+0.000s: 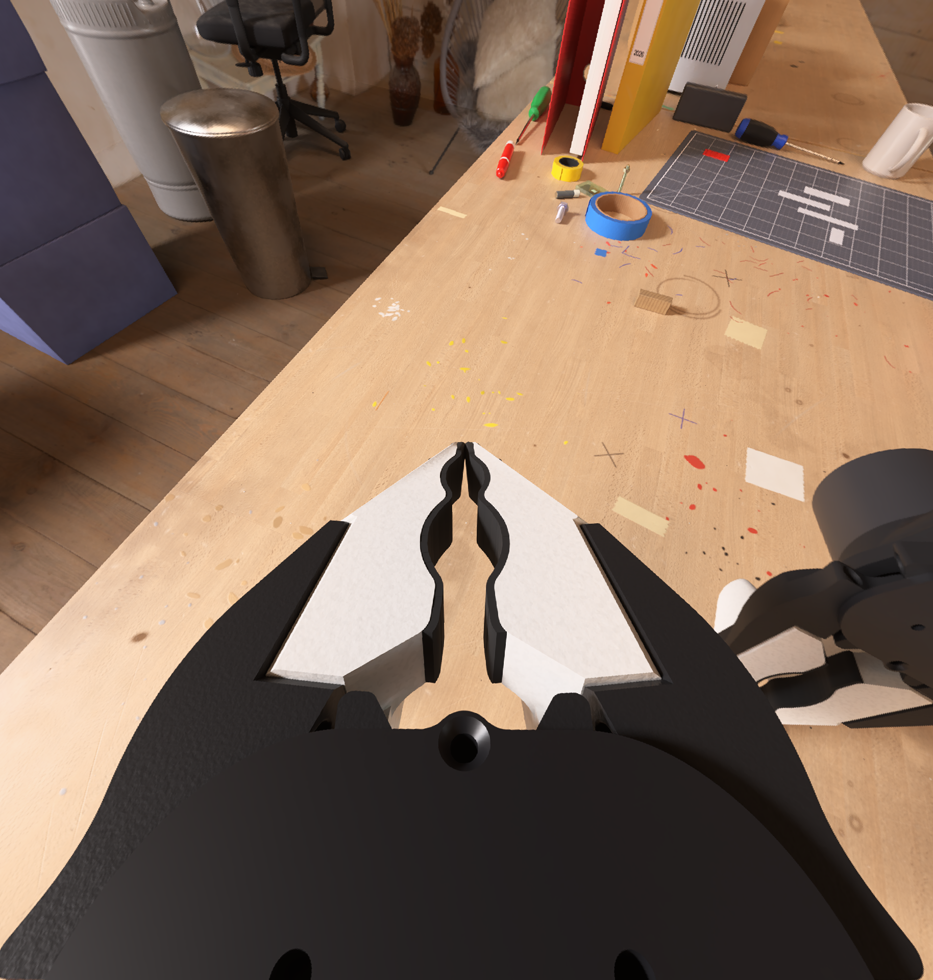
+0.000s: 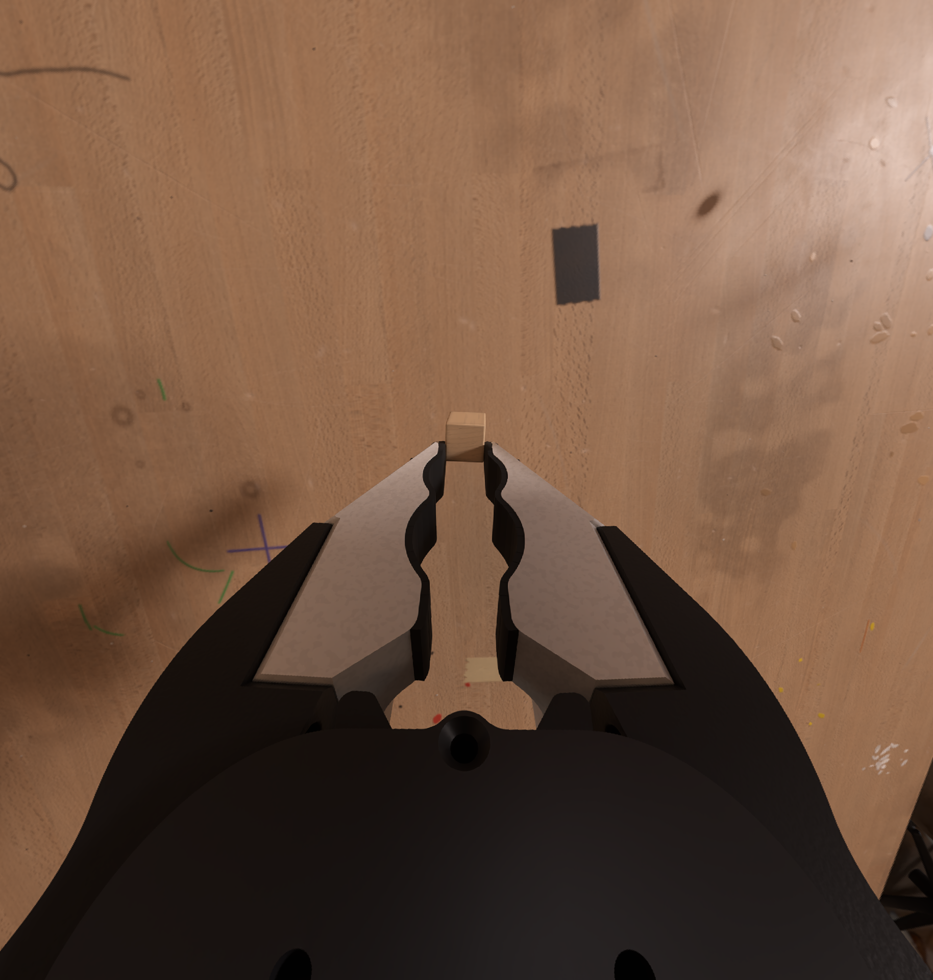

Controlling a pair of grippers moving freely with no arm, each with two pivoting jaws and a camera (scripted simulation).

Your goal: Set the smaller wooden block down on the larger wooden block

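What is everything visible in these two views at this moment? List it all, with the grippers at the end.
smaller wooden block: 1, pale wood, between the right gripper's fingertips
larger wooden block: 1, tan, mid-table near a drawn ring
tape roll: 1, blue, beyond that block
small tape roll: 1, yellow, by the binders
binders: 2, red and yellow, upright at the far end
cutting mat: 1, grey, far right
mug: 1, white, tipped, beside the mat
screwdrivers: 2, blue-handled and green-handled, far end
marker: 1, red, table edge
table: 1, light wood, paint-flecked
metal bin: 1, on the floor
left gripper: shut, empty
right gripper: shut on the block
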